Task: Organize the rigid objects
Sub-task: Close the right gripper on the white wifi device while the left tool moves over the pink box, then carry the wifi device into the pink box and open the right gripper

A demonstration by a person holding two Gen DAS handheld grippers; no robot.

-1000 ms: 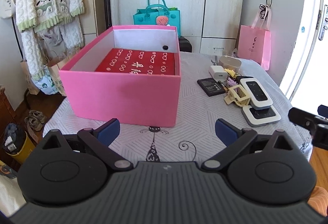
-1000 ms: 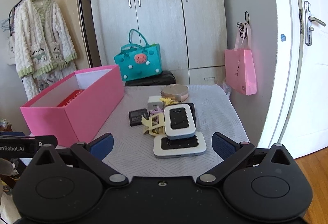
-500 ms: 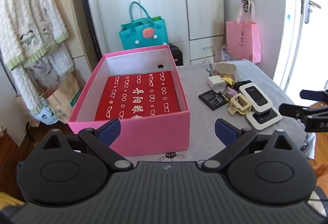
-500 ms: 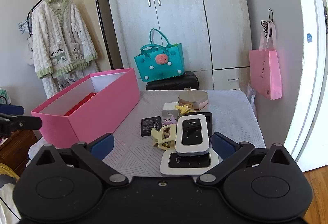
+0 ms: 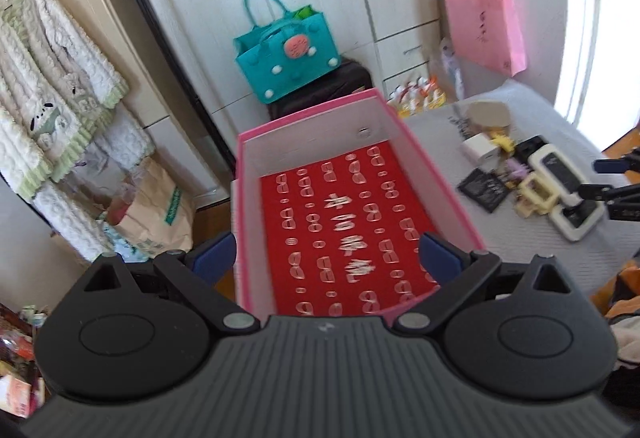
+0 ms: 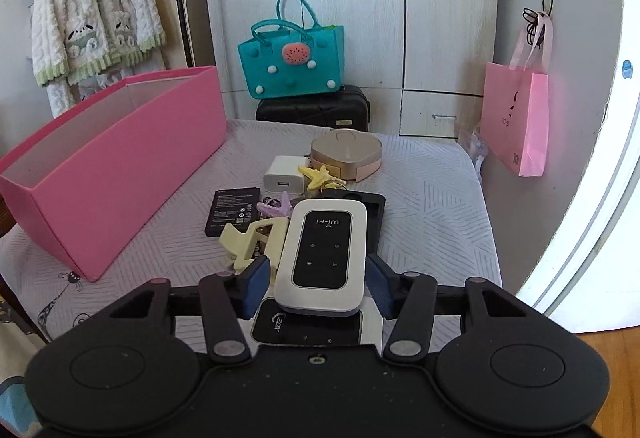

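My left gripper [image 5: 326, 252] hangs over the near end of the pink box [image 5: 432, 173], jaws spread wide and empty; one blue pad sits outside the box's left wall, the other above its red patterned lining [image 5: 340, 226]. My right gripper [image 6: 316, 284] is lowered over the pile of small items on the grey tablecloth [image 6: 436, 205]. Its pads flank the upper white Wi-Fi router [image 6: 324, 258], parted and just beside its sides; whether they touch it I cannot tell. That router lies stacked on a second router [image 6: 308, 326]. Beside it are a cream hair claw [image 6: 250, 238], a black battery [image 6: 232, 209], a white charger [image 6: 285, 175] and a beige case [image 6: 346, 155].
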